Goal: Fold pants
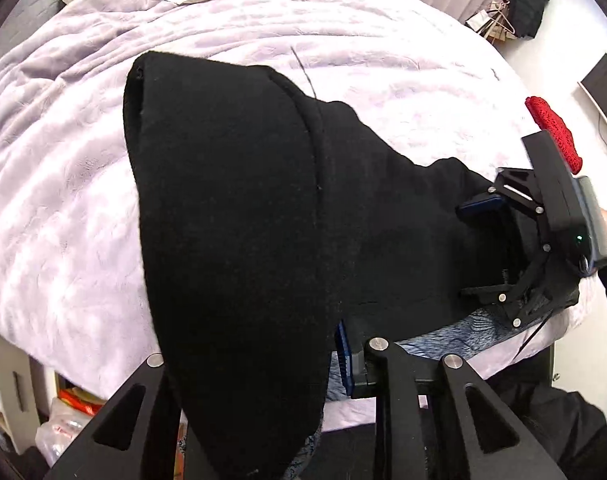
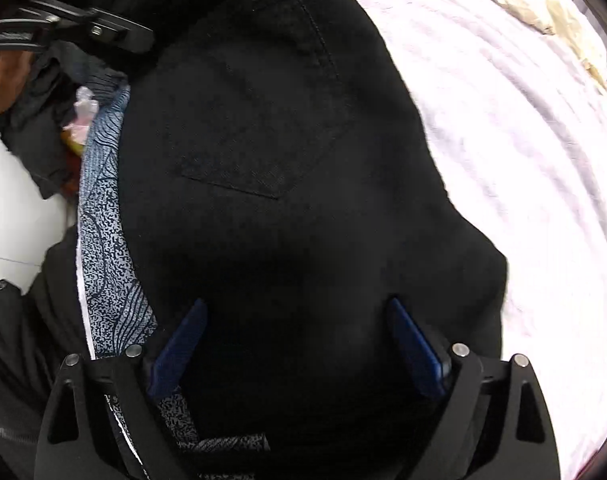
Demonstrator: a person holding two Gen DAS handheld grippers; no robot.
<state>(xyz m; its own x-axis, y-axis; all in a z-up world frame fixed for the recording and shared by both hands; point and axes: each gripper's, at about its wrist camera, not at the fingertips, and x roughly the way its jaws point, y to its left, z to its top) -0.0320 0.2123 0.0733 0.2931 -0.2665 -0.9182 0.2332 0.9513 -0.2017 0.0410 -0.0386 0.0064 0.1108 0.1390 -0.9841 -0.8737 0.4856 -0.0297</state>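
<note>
Black pants (image 2: 287, 128) — lavender blanket (image 1: 63, 184) beneath

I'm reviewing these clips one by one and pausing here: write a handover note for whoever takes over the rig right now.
Left gripper: one blue finger shows beside draped black cloth; grip cannot be told.
Right gripper: jaws wide open, straddling the pants near the bed's edge, not clamped.
Black pants: on the lilac blanket, back pocket up, one part draped over the left gripper.
Patterned blue cloth lies under the pants' edge.
Done: pants partly gathered.
Left: finish the fold, flatten it.
</note>
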